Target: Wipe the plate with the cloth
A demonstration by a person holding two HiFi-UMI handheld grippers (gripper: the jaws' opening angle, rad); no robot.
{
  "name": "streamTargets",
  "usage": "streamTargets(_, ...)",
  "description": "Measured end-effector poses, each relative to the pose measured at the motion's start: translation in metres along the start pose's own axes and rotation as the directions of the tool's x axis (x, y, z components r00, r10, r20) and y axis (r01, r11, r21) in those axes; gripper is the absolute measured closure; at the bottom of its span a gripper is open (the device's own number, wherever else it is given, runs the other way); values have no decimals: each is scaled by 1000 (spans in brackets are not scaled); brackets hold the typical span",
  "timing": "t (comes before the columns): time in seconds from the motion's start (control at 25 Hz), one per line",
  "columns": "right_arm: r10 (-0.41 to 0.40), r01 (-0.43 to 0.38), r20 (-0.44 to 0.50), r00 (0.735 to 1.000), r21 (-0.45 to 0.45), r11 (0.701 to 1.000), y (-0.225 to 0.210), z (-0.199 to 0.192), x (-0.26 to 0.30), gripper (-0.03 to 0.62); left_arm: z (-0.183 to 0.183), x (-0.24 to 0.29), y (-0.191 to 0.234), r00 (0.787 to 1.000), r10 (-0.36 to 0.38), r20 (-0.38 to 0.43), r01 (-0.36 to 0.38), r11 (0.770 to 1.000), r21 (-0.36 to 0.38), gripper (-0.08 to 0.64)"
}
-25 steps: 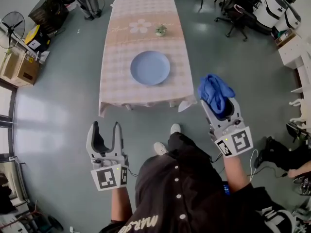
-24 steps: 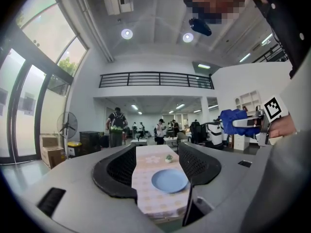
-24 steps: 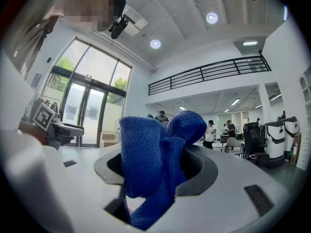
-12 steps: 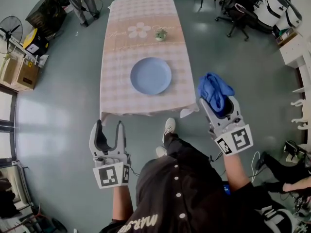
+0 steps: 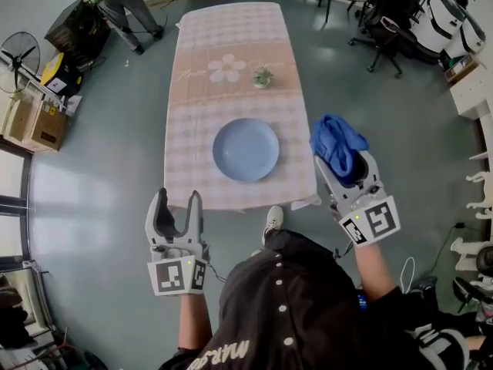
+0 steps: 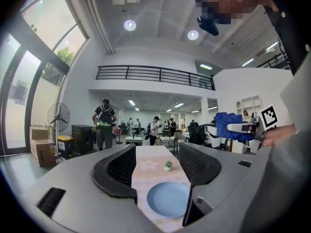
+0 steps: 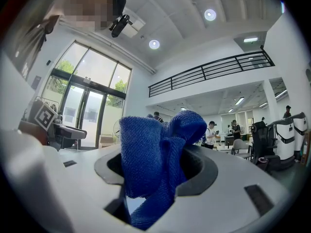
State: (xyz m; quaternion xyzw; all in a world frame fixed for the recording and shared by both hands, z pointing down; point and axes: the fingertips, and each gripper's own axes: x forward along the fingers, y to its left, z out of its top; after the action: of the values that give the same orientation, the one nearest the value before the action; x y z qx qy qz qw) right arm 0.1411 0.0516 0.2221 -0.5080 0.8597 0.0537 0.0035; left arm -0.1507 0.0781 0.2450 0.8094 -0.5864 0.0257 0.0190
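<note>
**Two claws short of the table, no wiping begun**

Nearest the person, the left claw [image 5: 176,200] is held released, its jaws apart with nothing between them. Only the table and plate are seen beyond the gap in the left gripper view. The right claw [image 5: 344,169] is clenched on the blue cloth [image 5: 337,142], which is bunched above its jaws and held in the air off the table's near right corner. Beyond both, the blue plate [image 5: 246,149] is seen lying flat close to the near edge of the table [image 5: 231,37], untouched. A small potted plant [image 5: 263,76] is set farther along, beside a flower print. The cloth is already in hand, so contact with the plate and all the wiping are judged to be left. Compared with a second earlier, the table's near edge and the plate have been brought closer to the claws.
</note>
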Motion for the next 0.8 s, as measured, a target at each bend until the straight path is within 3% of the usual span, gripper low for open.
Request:
streamTargets(0.44, 92, -92, 8, 996, 21, 996, -35, -8, 74, 356, 7, 76, 1, 1000, 3, -23, -3, 1000, -15, 291)
streamTargets(0.68, 110, -110, -9, 994, 35, 993, -43, -20, 86, 356, -5, 93, -2, 998, 6, -63, -8, 1000, -30, 291)
streamTargets(0.8, 103, -102, -27, 994, 23, 994, -46, -25, 94, 356, -3, 100, 7, 999, 19, -42, -21, 998, -57, 293)
